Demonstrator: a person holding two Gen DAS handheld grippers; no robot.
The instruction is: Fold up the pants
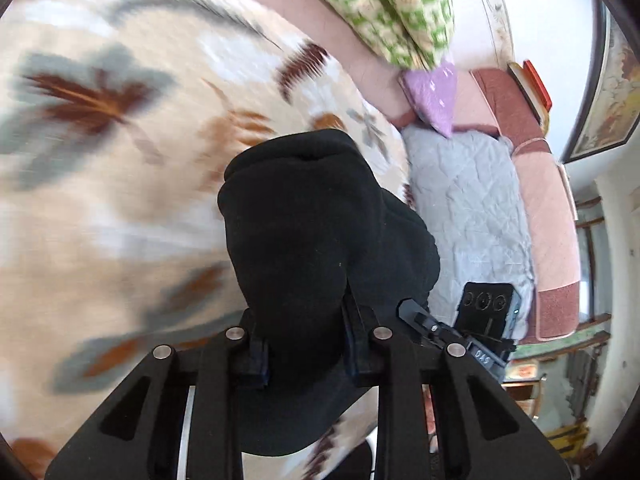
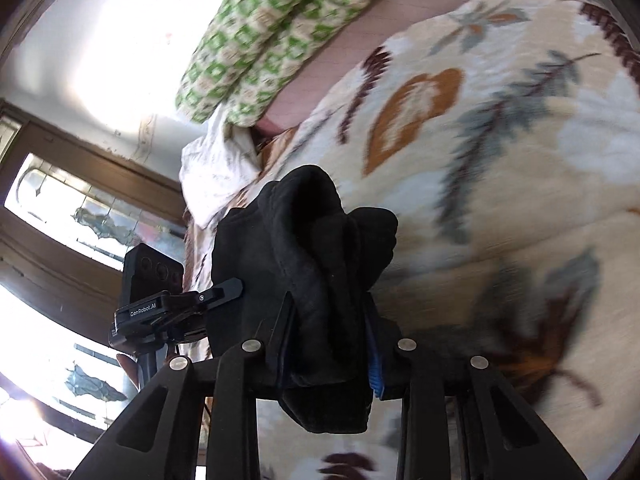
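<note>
Pants (image 1: 320,232) of black fleece fill the middle of the left wrist view, bunched into a thick bundle. The left tool (image 1: 306,344) is closed narrow on this fabric: the cloth sits pressed between its two fingers (image 1: 256,354) and rises in front of them, and a fold hangs below. Behind the bundle lies a blanket (image 1: 120,128) with brown and grey leaves on a cream ground, blurred. To the right of it is a grey quilted cover (image 1: 472,200) on a pink sofa (image 1: 548,216). A green and cream pillow (image 1: 396,4) lies at the top, with a purple cushion (image 1: 434,92) just below it. At the lower right of this view the right tool's black body (image 1: 486,312) shows near the pants.

In the right wrist view, the left tool's body (image 2: 156,296) is at the left, before a window with dark wooden frames (image 2: 80,208). In the middle the right tool (image 2: 330,344) is also closed narrow on the pants (image 2: 304,264); the fabric is gripped between its fingers (image 2: 374,364), with a blue pad showing on the right one, and a lump of cloth stands above them. The blanket (image 2: 500,140) spreads to the right, and the pillow (image 2: 276,36) lies at the top. Both tools hold the pants above the blanket.
</note>
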